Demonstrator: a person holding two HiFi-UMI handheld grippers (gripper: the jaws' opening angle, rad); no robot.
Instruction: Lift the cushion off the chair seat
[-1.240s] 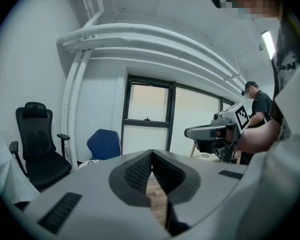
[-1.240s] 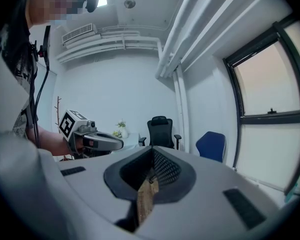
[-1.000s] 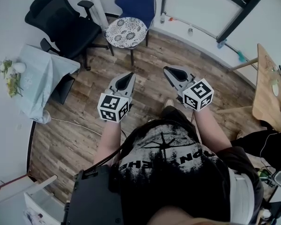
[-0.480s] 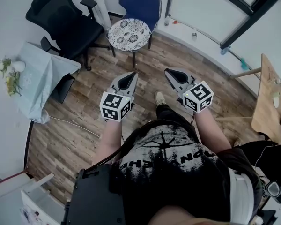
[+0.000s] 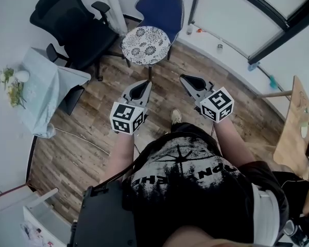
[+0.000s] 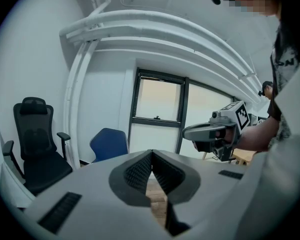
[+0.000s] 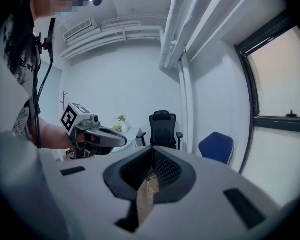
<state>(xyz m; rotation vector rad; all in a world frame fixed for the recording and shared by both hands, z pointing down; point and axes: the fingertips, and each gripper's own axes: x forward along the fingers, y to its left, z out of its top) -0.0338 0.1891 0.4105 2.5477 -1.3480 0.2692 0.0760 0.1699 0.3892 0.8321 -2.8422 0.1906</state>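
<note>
A round cushion (image 5: 146, 45) with a dark floral print lies on the seat of a blue chair (image 5: 161, 6) at the top of the head view. The chair's blue back (image 6: 109, 143) also shows in the left gripper view and in the right gripper view (image 7: 217, 146). My left gripper (image 5: 142, 85) is shut and empty, pointing up the picture toward the chair, well short of it. My right gripper (image 5: 186, 78) is shut too, beside the left one, also short of the chair. Each gripper sees the other (image 6: 210, 132) (image 7: 97, 135).
A black office chair (image 5: 74, 27) stands left of the blue chair. A small table with a pale cloth (image 5: 41, 89) and flowers sits at the left wall. A wooden table (image 5: 296, 130) is at the right edge. Wood floor (image 5: 211, 68) lies between me and the chairs.
Both grippers and the person have moved forward over the floor toward the blue chair; the chair and cushion now sit lower and closer in the head view. Jaws stayed shut.
</note>
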